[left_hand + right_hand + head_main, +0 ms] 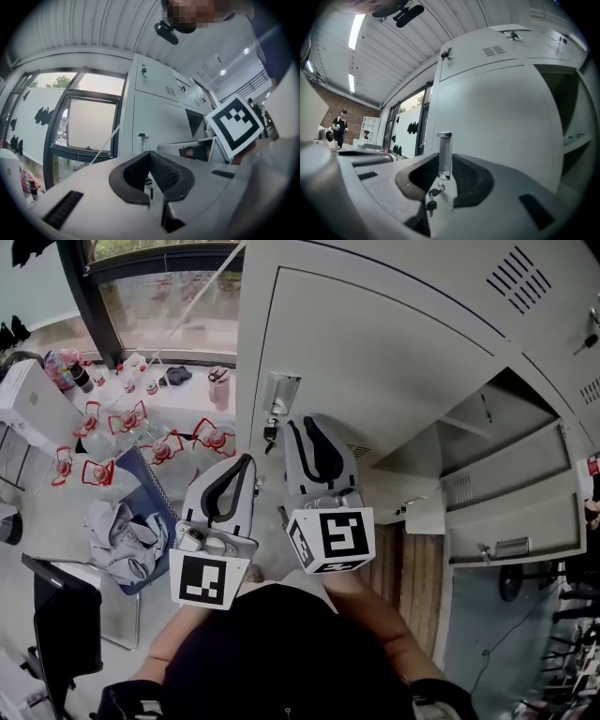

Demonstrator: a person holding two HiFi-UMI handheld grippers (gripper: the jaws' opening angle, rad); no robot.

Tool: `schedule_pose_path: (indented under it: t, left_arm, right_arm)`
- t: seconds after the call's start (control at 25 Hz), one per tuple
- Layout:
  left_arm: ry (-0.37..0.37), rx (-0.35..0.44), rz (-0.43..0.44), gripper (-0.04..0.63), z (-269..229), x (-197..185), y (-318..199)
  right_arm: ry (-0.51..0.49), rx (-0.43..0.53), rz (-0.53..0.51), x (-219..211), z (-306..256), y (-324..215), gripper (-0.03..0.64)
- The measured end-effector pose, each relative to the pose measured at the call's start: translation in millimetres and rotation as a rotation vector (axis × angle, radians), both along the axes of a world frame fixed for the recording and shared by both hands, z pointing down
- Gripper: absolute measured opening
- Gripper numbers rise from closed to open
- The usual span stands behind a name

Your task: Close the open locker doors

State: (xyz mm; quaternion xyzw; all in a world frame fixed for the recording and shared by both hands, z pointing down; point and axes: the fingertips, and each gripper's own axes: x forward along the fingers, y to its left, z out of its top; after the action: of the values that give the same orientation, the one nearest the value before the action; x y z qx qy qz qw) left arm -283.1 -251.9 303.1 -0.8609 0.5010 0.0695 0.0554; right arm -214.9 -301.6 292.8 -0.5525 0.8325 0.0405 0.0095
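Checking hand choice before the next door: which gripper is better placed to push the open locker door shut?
Right. The right gripper sits nearer the open locker door, which stands off to that side, and its jaws are open. The left gripper sits farther off, toward the window.

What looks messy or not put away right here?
One locker door on the right hangs wide open while the ones beside it are shut. Keys dangle from the lock under the handle of the closed door straight ahead. A crumpled cloth pile lies low on the left.
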Motion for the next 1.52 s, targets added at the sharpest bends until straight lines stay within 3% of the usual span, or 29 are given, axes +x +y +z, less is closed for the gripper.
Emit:
schedule_pose_path:
  t: [0.24,0.76,1.08,1.52]
  left_arm:
    - [-0.01,0.01,0.082,0.002,-3,36,11]
    - [-0.018,0.055,0.386,0.002,-10,159,48]
    - [-0.028,0.074,0.541,0.002,-18,243,92]
    - [-0.018,0.071,0.57,0.002,-28,353,145]
  right_arm:
    - [-0.001,0.031,0.083,45,-1,28,0.002]
    - [0.001,0.108,0.381,171,-10,106,0.002]
    - [0.002,0.133,0.505,247,-17,157,0.002]
    - [0.012,0.128,0.515,349,-23,213,0.002]
